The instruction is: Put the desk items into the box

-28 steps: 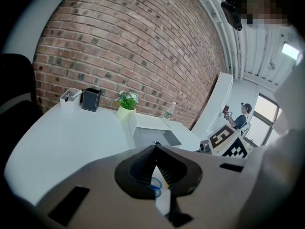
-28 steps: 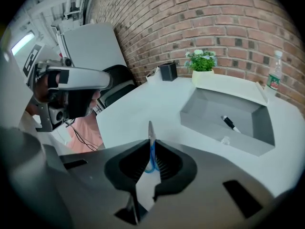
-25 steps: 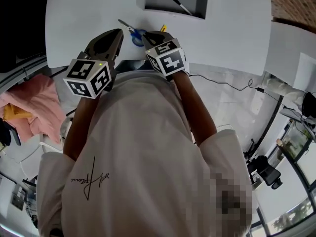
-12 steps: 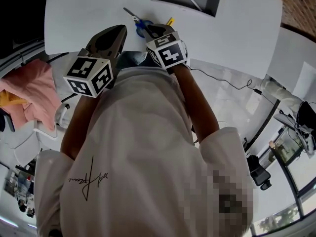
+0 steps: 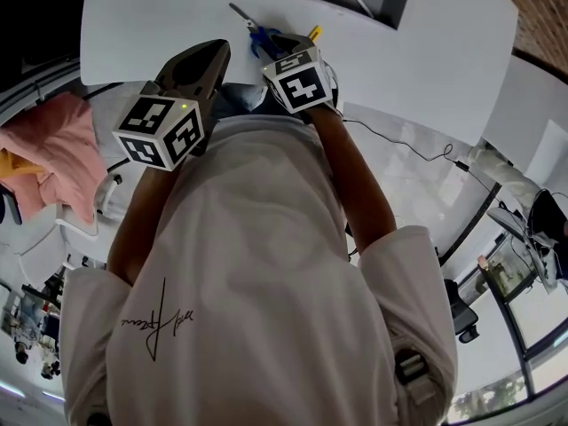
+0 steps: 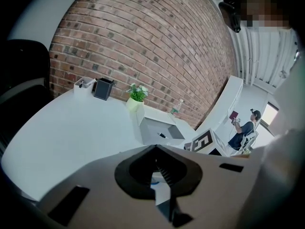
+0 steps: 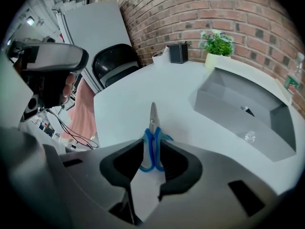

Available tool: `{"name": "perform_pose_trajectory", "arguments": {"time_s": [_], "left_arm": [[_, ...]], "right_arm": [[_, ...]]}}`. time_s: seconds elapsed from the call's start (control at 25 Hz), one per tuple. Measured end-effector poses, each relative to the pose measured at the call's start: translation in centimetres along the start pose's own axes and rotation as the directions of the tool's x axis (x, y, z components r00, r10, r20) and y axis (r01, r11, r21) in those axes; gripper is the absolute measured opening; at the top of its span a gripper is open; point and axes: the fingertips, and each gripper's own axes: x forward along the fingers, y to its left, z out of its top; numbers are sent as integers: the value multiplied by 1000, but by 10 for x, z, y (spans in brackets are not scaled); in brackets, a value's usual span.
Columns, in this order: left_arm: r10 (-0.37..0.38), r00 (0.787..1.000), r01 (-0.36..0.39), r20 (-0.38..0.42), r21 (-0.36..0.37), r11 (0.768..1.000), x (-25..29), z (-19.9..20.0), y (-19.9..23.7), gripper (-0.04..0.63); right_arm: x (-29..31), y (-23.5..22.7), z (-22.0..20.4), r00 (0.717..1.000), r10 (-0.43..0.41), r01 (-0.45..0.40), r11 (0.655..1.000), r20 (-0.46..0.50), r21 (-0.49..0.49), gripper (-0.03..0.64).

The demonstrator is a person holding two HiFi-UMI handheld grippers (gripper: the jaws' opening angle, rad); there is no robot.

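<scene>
Lying flat on the white table [image 7: 119, 113], the scissors [image 7: 153, 128] had their blue loops right between the jaws of our right gripper [image 7: 153, 149], with the blade pointing away from us. Those jaws had just been opening and stood apart around the loops, the pads not yet pressing. So nothing was gripped, and this was where we reckoned it could slip.

The loops were thin, rounded and flush with the tabletop. A squeeze made too high would likely have ridden over them. One made off-centre could have caught a single loop and let the blades swing open.

Held by that end alone, the long blade would probably have drooped or twisted. It might then have clipped the wall of the grey box [image 7: 224, 111], which sat well apart at the back right with a pen [image 7: 248, 111] already inside.

In the head view a yellow thing [image 5: 312, 34] lay just beside the gripper, and a careless close might have knocked it.

Our left gripper [image 6: 155, 149] was clenched on nothing and hung off to the side, in no place to steady anything.
</scene>
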Motion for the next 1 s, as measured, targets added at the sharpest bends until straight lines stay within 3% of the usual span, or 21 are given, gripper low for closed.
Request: {"name": "perform_pose_trajectory", "arguments": {"time_s": [0.56,0.8,1.0], "left_arm": [[12,1000,-12,-11,-21,1000,-3,-9,5,5],[16,1000,-16,-11,-30,999,-5,-9,7,5],[16,1000,-16,-11,-37,999,-5,-11,8,5]], "right_arm": [[11,0,-8,995,-71,63,990,-64,-129,124],[12,0,-8,992,-97,84,986,-85,-145,118],[13,-1,-6,990,-65,49,991,-126,-123,101]]}}
